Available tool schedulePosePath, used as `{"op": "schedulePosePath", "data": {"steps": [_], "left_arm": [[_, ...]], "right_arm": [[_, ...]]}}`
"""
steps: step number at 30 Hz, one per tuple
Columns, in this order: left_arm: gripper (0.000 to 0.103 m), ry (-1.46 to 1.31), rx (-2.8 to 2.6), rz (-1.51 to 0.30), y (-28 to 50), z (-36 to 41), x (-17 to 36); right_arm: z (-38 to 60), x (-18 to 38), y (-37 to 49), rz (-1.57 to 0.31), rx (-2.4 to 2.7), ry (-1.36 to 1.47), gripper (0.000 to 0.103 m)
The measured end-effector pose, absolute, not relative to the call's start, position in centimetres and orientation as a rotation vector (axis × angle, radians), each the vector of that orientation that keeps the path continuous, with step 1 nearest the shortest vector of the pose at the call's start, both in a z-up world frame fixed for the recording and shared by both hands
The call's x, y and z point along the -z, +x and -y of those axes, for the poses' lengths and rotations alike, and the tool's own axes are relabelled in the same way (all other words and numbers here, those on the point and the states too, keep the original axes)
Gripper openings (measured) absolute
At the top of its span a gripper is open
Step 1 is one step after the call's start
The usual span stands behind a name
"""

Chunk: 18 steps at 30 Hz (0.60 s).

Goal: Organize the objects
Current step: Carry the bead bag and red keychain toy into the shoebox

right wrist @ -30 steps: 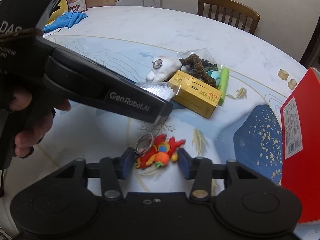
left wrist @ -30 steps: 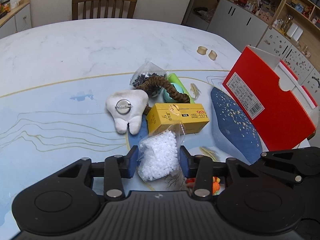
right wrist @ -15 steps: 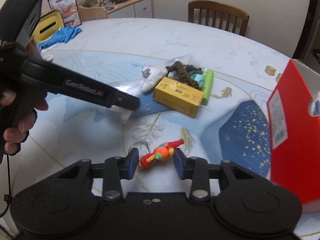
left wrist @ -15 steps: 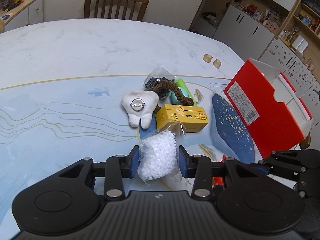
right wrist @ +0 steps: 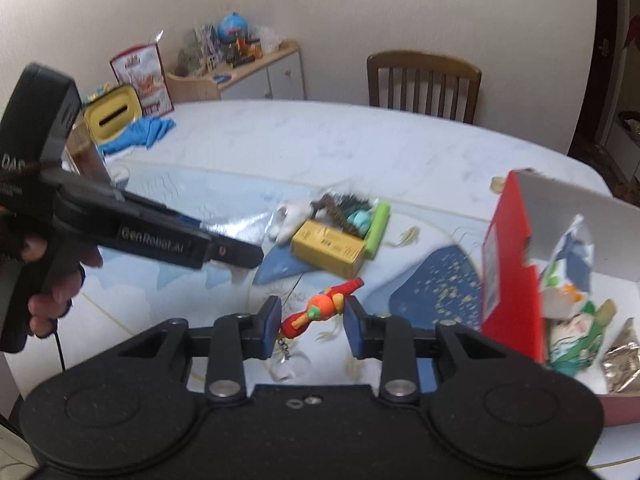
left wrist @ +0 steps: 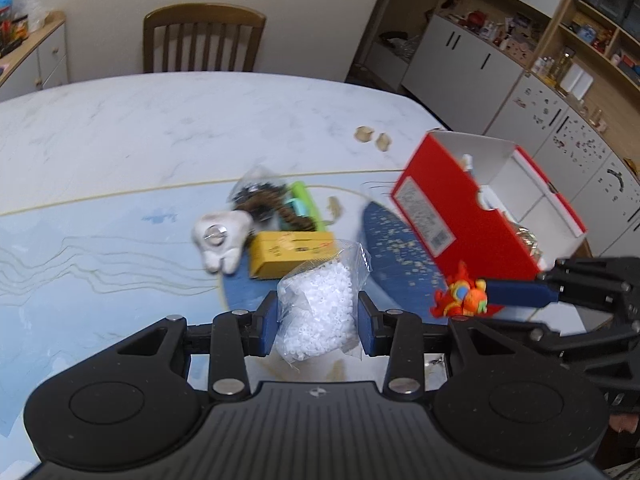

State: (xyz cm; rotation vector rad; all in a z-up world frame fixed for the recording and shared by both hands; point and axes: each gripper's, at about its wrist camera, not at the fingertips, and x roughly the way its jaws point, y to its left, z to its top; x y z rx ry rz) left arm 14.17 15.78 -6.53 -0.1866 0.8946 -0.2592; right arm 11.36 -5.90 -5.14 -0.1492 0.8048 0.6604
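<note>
Both loads are lifted clear of the bench, the left gripper clamping a bag of white beads and the right gripper, jaws just closing, pinching a red keychain toy, so next comes carrying them over the red box wall.

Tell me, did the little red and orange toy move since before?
Yes. The red toy lay on the table before; now it hangs above it, pinched in the right tool, nearer the red box.
</note>
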Motion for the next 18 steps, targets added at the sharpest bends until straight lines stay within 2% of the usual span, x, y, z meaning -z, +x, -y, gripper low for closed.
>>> {"op": "schedulePosePath", "data": {"steps": [18], "left_arm": [[0.039, -0.042, 0.364, -0.833, 16.3, -4.1, 1.3]], "right_arm": [[18.4, -0.9, 15.8, -0.665, -0.518, -0.05, 0.033]]}}
